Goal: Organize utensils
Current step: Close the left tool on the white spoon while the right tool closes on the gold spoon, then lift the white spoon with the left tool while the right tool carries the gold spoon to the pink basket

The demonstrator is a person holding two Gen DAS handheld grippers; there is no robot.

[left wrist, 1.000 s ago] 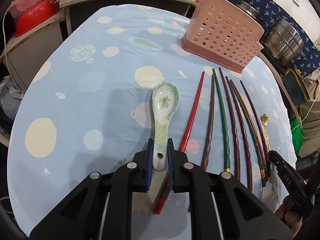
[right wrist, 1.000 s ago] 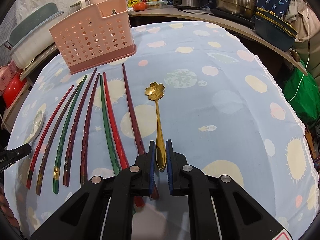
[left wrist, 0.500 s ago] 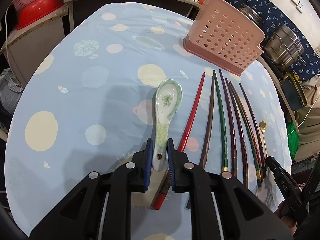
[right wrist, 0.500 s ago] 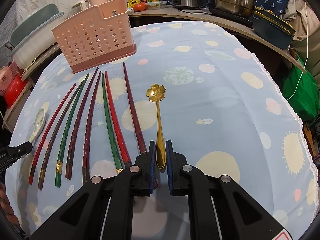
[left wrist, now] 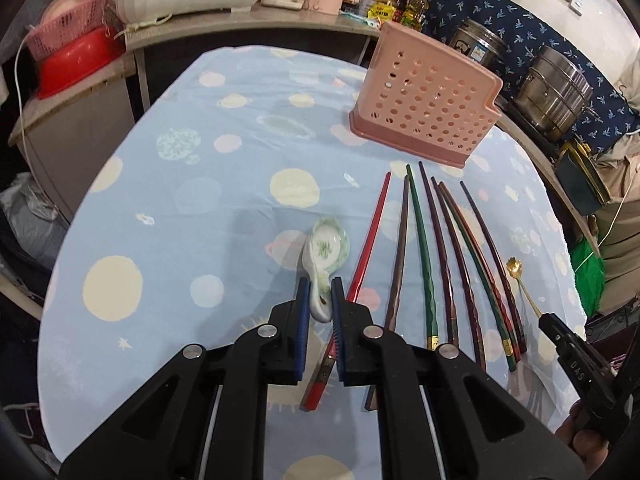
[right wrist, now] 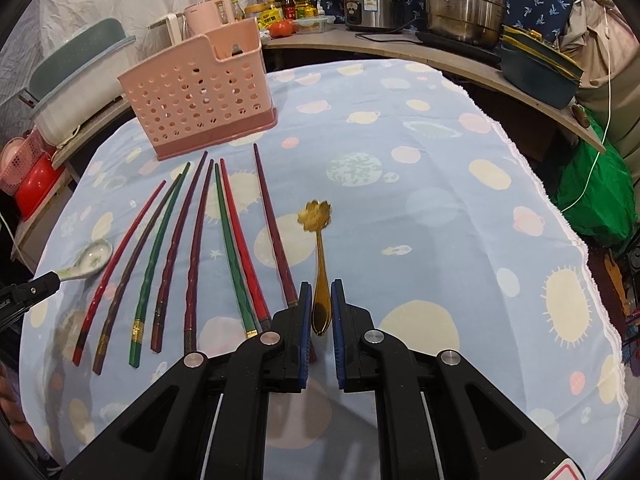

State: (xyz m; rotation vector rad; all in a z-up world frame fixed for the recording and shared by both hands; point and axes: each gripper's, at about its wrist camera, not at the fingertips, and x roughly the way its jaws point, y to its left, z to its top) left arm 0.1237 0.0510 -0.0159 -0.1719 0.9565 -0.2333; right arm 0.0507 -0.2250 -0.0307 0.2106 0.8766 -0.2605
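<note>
My left gripper (left wrist: 320, 294) is shut on the handle of a white-and-green ceramic spoon (left wrist: 325, 254), lifted and tilted above the table; the spoon also shows in the right wrist view (right wrist: 90, 261). My right gripper (right wrist: 320, 300) is shut on the handle of a gold flower-shaped spoon (right wrist: 318, 236), its bowl pointing away. Several red, green and brown chopsticks (right wrist: 192, 248) lie side by side on the blue cloth, also in the left wrist view (left wrist: 424, 248). A pink perforated utensil holder (right wrist: 198, 88) stands beyond them, also in the left wrist view (left wrist: 426, 96).
The round table has a blue spotted cloth (right wrist: 420, 208). Metal pots (right wrist: 464, 0) and bottles stand on a counter behind. A red basin (left wrist: 76, 60) and a pink basket sit at the left. A green bag (right wrist: 596, 196) hangs past the right table edge.
My left gripper has raised and tipped the ceramic spoon, and the view now looks more level across the table. My right gripper has lifted slightly with the gold spoon.
</note>
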